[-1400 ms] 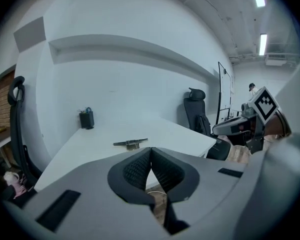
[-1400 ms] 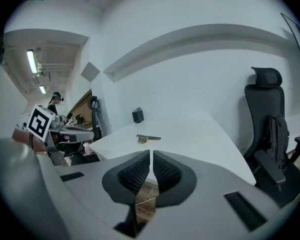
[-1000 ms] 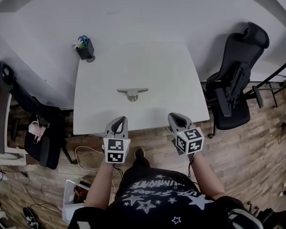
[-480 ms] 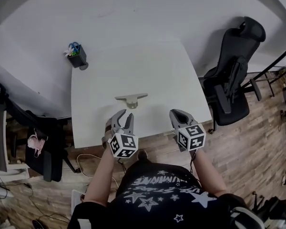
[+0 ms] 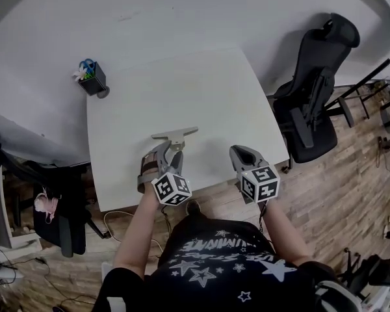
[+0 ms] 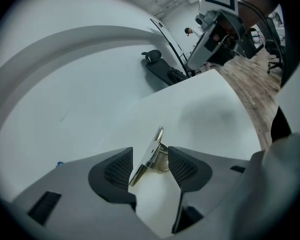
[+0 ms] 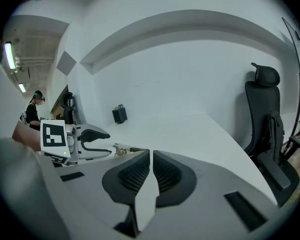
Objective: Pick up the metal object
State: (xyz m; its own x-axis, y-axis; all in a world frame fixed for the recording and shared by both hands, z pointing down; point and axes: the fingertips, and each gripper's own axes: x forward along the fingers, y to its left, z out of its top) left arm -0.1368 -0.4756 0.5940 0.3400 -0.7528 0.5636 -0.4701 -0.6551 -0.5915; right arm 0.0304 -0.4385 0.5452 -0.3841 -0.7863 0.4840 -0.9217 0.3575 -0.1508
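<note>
A small shiny metal object (image 5: 174, 135), a flat bar with a folded bracket under it, lies on the white table (image 5: 201, 90) near the front edge. My left gripper (image 5: 168, 153) reaches over that edge right up to it. In the left gripper view the metal object (image 6: 151, 154) lies between the two dark pads (image 6: 118, 169); the jaws are opening and do not press on it. My right gripper (image 5: 238, 153) hovers at the table's front edge to the right, and its jaws (image 7: 151, 170) are shut on nothing.
A black pen holder (image 5: 93, 80) stands at the table's far left corner. A black office chair (image 5: 315, 83) is right of the table, another chair (image 5: 55, 197) to the left. Wooden floor lies below the front edge.
My left gripper has moved forward over the table edge to the metal object, and its jaws have gone from shut to open. The right gripper has stayed put.
</note>
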